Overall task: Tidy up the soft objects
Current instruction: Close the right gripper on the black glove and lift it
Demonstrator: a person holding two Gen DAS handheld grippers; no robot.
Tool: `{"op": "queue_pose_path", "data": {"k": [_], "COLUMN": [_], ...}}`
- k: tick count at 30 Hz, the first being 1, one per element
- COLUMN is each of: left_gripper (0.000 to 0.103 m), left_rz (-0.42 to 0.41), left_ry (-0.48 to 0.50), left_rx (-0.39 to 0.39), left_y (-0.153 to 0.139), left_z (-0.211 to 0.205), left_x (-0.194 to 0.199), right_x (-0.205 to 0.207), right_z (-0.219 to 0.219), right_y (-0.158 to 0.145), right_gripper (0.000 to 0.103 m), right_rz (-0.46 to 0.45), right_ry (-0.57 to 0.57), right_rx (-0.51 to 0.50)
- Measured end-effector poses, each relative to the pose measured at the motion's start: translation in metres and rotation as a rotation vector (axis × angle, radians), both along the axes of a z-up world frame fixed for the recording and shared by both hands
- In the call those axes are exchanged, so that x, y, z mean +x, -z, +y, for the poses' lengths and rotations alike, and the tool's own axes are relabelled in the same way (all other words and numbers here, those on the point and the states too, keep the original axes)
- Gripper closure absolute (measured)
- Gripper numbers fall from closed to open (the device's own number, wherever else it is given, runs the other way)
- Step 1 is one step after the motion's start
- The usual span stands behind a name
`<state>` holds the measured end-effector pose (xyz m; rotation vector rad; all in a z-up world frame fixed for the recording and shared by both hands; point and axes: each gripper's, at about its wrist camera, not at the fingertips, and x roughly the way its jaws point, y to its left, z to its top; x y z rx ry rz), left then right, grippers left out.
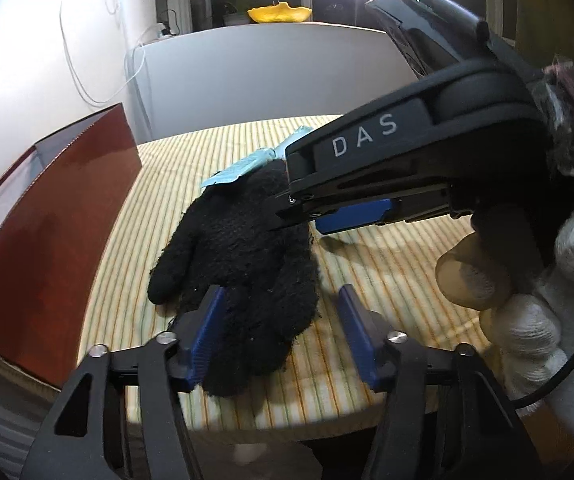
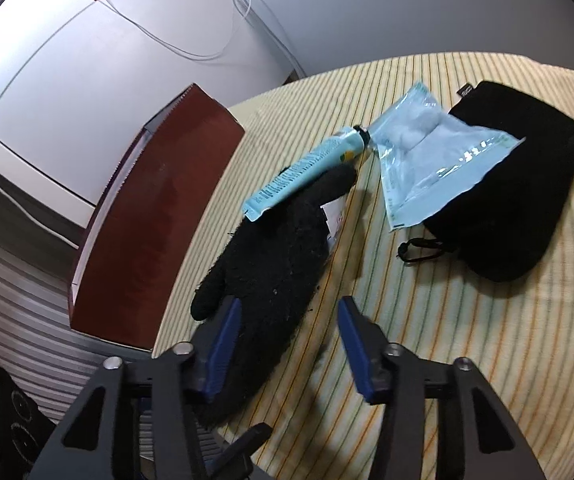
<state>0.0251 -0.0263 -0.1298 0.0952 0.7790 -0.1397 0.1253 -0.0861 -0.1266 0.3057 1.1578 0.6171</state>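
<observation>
Black knit glove (image 1: 243, 256) flat on striped cloth (image 1: 367, 264), box (image 1: 47, 240) at nine o'clock. Soft, light, floppy, non-slip; pinch cuff edge. My left gripper (image 1: 283, 336) and right gripper (image 2: 287, 348) straddle it, jaws parted, nothing clamped.

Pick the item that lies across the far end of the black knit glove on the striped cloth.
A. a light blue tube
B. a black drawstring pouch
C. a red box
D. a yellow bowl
A: the light blue tube rests slantwise on the far end of the black knit glove; the pouch and box lie apart from it.
</observation>
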Motion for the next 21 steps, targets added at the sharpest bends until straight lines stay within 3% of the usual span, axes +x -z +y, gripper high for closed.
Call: {"op": "queue_pose_path", "data": {"k": [2, 6, 8, 13, 21], "left_gripper": [0.061, 0.069, 0.08, 0.087, 0.092], "left_rz": [0.0, -0.005, -0.004, 0.003, -0.042], "left_ry": [-0.008, -0.004, 0.012, 0.024, 0.033], "left_rx": [0.008, 0.0, -0.018, -0.062, -0.104], "left_y": [0.003, 0.004, 0.005, 0.004, -0.018], "left_z": [0.001, 0.004, 0.005, 0.012, 0.023], "left_x": [0.003, 0.006, 0.007, 0.009, -0.006], "right_x": [0.003, 0.005, 0.006, 0.007, -0.007], "right_z": [0.003, 0.011, 0.016, 0.015, 0.019], "right_y": [0.003, 0.008, 0.011, 0.016, -0.007], "right_gripper": [0.068, 0.08, 0.082, 0.093, 0.095], "right_rz": [0.014, 0.033, 0.043, 0.076, 0.031], "right_ry": [0.0, -0.018, -0.024, -0.009, -0.033], "right_rx": [0.005, -0.002, -0.002, 0.063, 0.105]}}
